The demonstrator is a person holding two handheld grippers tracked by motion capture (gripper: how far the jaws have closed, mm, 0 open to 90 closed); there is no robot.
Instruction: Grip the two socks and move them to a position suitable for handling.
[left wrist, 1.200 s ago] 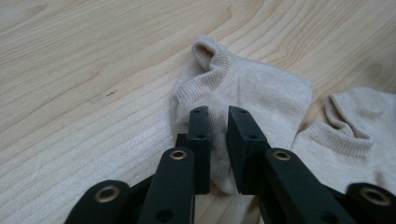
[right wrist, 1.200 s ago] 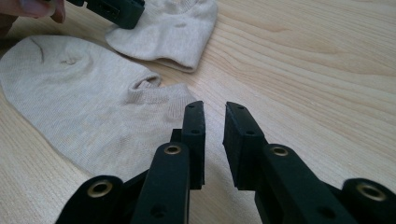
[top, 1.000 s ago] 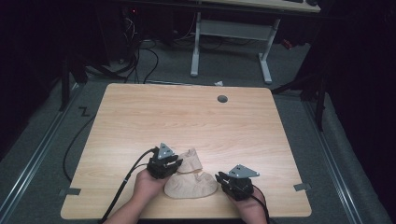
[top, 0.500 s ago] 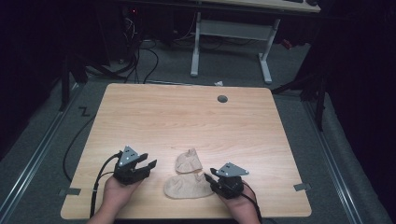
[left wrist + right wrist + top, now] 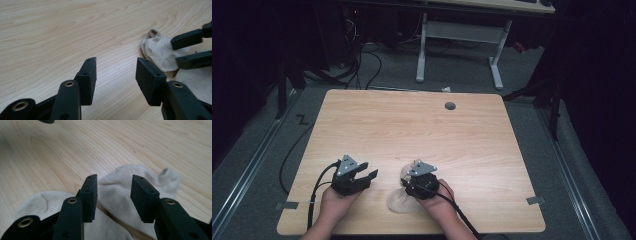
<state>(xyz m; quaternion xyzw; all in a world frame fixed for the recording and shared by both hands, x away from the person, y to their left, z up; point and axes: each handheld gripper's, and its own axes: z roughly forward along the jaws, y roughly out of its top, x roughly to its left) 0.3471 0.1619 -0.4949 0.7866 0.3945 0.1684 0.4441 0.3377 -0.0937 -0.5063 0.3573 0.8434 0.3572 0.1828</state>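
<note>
Wooden bench (image 5: 472,135): both tongs, left (image 5: 364,176) and right (image 5: 411,186), have just spread, empty; right now hovers over the beige socks (image 5: 120,192), likely regrasping.

Open tongs (image 5: 116,75) beside socks (image 5: 162,53)

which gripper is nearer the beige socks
Right. The right gripper hovers directly over the beige socks, fingers open above the fabric. The left gripper sits off to their left over bare table, also open.
</note>
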